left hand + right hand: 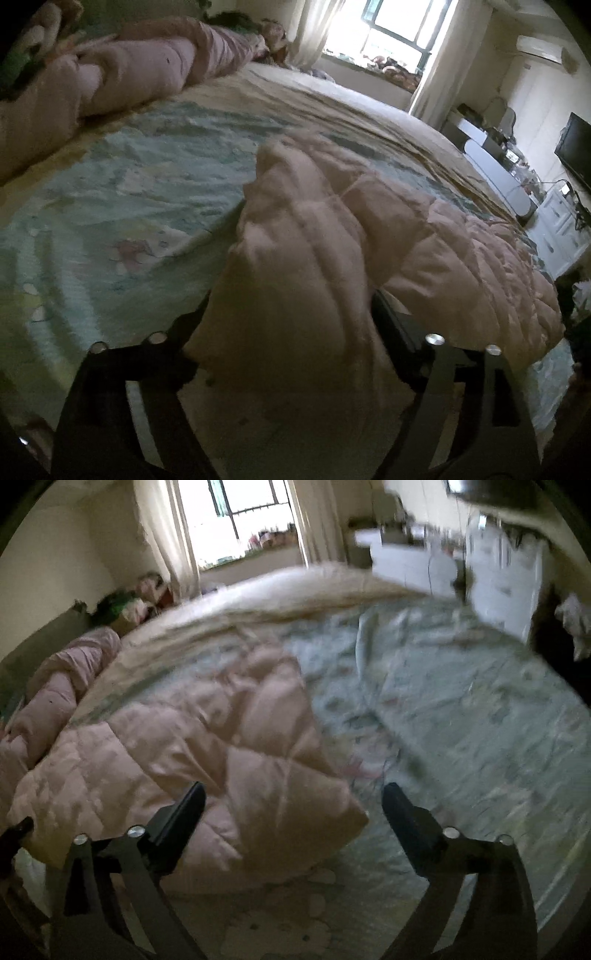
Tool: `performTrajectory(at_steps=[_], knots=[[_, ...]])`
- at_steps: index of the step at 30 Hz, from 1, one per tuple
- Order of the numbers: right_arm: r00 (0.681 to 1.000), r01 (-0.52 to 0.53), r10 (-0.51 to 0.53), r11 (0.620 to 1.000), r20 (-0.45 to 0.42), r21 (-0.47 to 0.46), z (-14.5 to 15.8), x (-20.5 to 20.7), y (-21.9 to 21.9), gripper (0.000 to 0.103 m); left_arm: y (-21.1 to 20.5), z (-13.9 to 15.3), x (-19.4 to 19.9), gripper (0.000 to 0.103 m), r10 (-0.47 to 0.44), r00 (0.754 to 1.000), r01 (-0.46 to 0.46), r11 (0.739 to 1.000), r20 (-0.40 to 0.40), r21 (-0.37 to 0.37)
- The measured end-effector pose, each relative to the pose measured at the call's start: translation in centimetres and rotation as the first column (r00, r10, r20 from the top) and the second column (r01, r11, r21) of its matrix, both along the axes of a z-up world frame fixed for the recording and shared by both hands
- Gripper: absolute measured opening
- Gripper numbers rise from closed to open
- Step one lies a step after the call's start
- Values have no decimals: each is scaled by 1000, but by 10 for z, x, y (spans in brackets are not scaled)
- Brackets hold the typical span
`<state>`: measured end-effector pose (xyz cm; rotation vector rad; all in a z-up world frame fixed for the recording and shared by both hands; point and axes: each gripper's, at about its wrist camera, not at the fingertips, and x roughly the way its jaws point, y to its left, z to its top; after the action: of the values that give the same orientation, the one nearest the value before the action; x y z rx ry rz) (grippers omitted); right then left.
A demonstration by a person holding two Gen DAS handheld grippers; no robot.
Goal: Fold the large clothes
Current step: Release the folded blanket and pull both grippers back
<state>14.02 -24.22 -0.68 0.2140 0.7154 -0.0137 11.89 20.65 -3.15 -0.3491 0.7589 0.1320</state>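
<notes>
A pale pink quilted puffer garment (369, 236) lies on the bed, bunched up. In the left wrist view a thick fold of it fills the gap between my left gripper's fingers (291, 317), whose jaws stand wide around the fabric; I cannot tell whether they pinch it. In the right wrist view the garment (207, 746) lies spread to the left, its near corner reaching between the fingers. My right gripper (293, 797) is open, above that corner and the sheet, not holding anything.
The bed has a light blue patterned sheet (461, 709). A rolled pink duvet (140, 70) lies along the headboard side. A bright window with curtains (395, 29) is beyond the bed. White drawers (506, 572) and a dark screen (576, 147) stand at the right.
</notes>
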Motion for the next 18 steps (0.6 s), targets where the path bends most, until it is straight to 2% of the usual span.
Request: performTrajectory(at_steps=[2, 5, 11, 18], knots=[[999, -24, 24, 1000, 42, -2, 14, -10, 7, 98, 0, 10, -13, 83, 7, 1000, -7, 1000, 29, 8], [993, -78, 79, 997, 91, -10, 32, -29, 24, 99, -1, 26, -31, 93, 10, 998, -10, 1000, 66, 10], [970, -173, 174, 985, 170, -18, 63, -68, 55, 99, -10, 61, -72, 94, 9, 992, -13, 1000, 126, 28], [947, -239, 248, 968, 203, -71, 82, -105, 92, 99, -22, 83, -117, 94, 8, 984, -15, 999, 175, 40]])
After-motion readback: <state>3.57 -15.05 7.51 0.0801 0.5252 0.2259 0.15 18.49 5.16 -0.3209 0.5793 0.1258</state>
